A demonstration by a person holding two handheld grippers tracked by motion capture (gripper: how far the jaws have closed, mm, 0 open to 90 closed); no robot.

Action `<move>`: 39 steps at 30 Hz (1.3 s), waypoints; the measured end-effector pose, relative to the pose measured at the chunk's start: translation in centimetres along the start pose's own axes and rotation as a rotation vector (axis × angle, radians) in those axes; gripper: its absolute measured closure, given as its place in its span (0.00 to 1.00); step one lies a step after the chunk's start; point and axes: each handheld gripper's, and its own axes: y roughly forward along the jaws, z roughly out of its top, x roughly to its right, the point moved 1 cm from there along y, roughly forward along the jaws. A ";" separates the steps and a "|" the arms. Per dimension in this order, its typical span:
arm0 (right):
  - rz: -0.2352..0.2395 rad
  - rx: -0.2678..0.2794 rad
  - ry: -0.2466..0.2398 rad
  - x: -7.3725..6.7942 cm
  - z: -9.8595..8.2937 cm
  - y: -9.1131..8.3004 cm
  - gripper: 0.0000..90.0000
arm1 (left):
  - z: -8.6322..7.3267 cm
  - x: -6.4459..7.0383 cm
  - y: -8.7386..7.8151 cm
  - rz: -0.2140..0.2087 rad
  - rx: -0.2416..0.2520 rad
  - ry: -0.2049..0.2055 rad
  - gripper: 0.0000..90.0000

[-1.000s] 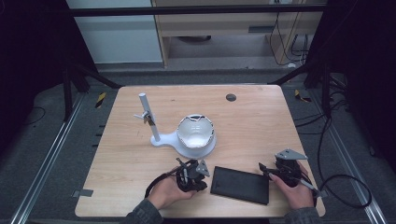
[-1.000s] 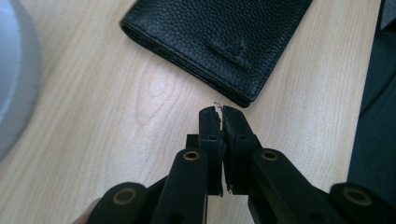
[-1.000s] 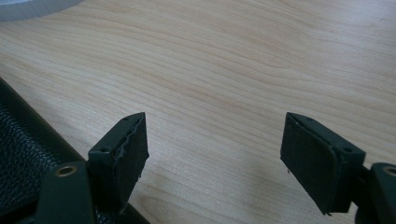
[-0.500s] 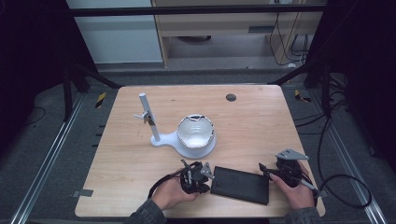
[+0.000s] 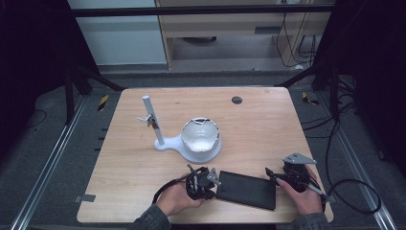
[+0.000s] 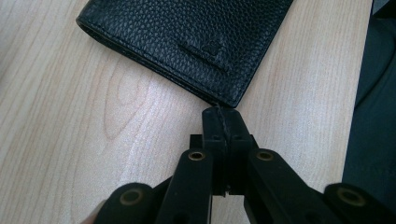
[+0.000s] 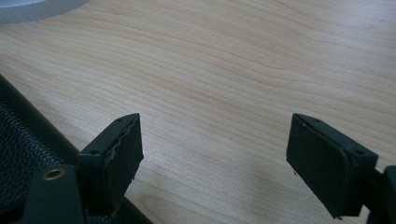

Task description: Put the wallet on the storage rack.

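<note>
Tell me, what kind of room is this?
Probably a lab or workshop set up for recording. A wooden table stands inside a dark metal frame, cables trail over the grey floor, and a black wallet lies between two hand-held grippers.

Pale wooden table (image 5: pixel 258 124) on grey floor (image 5: pixel 48 143); wooden cabinet (image 5: pixel 225 28) behind; dark surroundings.

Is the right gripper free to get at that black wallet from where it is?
Probably yes. The right gripper sits at the wallet's right end with its jaws wide open, and only bare table lies beside it. The left gripper is shut at the other end.
</note>
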 end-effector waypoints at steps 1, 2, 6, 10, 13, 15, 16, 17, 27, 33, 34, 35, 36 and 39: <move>0.000 0.001 -0.004 0.0 0.0 0.0 0.21 | 0.0 0.0 0.0 -0.001 0.000 0.000 0.99; -0.001 0.001 -0.004 0.0 0.0 0.0 0.21 | 0.0 0.0 0.0 -0.002 0.001 -0.001 0.99; 0.001 0.001 0.002 0.0 0.0 0.0 0.21 | 0.0 0.1 0.2 -0.019 -0.001 -0.001 0.99; 0.000 0.005 0.001 0.0 0.0 -0.1 0.21 | -0.1 0.0 0.1 -0.028 0.013 -0.010 0.99; 0.001 0.007 -0.002 -0.1 0.0 -0.1 0.21 | -0.3 -0.1 0.0 -0.034 0.033 -0.019 0.99; 0.008 0.011 -0.003 -0.2 0.1 -0.2 0.20 | -0.3 -0.1 -0.1 -0.033 0.051 -0.024 0.99; 0.011 0.011 -0.004 -0.2 0.1 -0.2 0.20 | -0.3 -0.1 -0.2 -0.031 0.054 -0.023 0.99; 0.011 0.010 -0.009 -0.3 0.1 -0.2 0.20 | -0.3 0.0 -0.2 -0.033 0.059 -0.029 0.99; 0.043 0.000 -0.030 -1.2 0.1 -0.2 0.20 | -0.2 -0.1 -0.3 -0.040 0.080 -0.025 0.98; 0.049 -0.006 -0.037 -1.3 0.1 -0.1 0.19 | -0.2 -0.1 -0.2 -0.048 0.080 -0.021 0.97; 0.050 -0.005 -0.036 -1.3 0.1 -0.1 0.19 | -0.2 -0.1 -0.3 -0.049 0.077 -0.020 0.96; 0.050 -0.004 -0.035 -1.3 0.1 -0.1 0.19 | -0.2 -0.2 -0.3 -0.055 0.083 -0.021 0.96; 0.050 -0.003 -0.035 -1.3 0.1 -0.1 0.19 | -0.2 -0.1 -0.3 -0.059 0.090 -0.025 0.96; 0.052 0.001 -0.037 -1.3 0.1 -0.1 0.19 | -0.2 -0.2 -0.4 -0.057 0.092 -0.026 0.96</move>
